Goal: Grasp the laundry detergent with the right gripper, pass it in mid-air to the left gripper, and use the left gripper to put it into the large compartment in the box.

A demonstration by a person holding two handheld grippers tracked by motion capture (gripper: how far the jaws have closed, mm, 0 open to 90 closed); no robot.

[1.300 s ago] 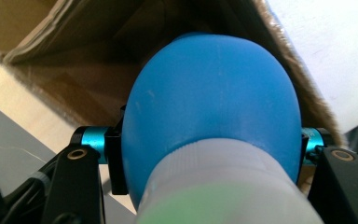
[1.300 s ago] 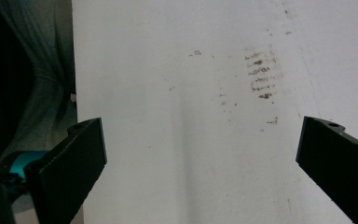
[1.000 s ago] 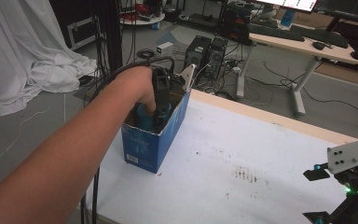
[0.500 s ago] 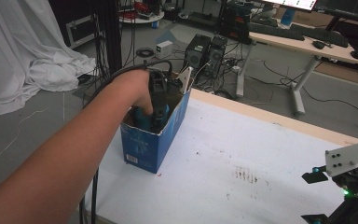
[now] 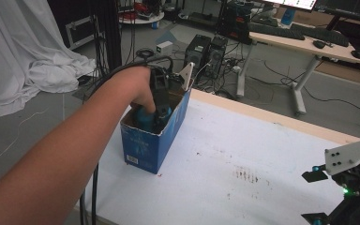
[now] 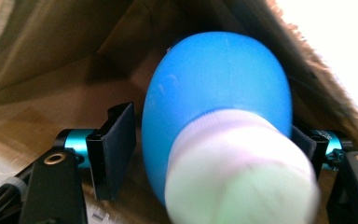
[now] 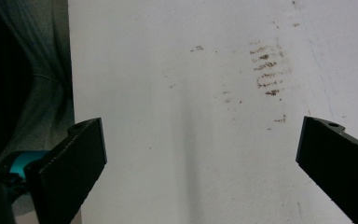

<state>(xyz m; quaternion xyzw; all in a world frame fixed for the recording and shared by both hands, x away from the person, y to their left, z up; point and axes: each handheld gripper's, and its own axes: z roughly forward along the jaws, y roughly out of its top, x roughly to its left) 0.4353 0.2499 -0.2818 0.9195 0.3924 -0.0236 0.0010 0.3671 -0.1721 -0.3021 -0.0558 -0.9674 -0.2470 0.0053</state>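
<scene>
White table (image 5: 262, 154) bears a blue box (image 5: 152, 143), inside it the left gripper (image 6: 209, 154), jaws just opening, straddles a blue bottle (image 6: 216, 98); well away, the right gripper (image 7: 200, 163) gapes wide

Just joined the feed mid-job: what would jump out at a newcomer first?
The left gripper plunged into the blue box at the table's left edge. Inside, a blue bottle with a white cap sits between its jaws, which have just been opening. The right gripper hangs open over bare white tabletop.
</scene>
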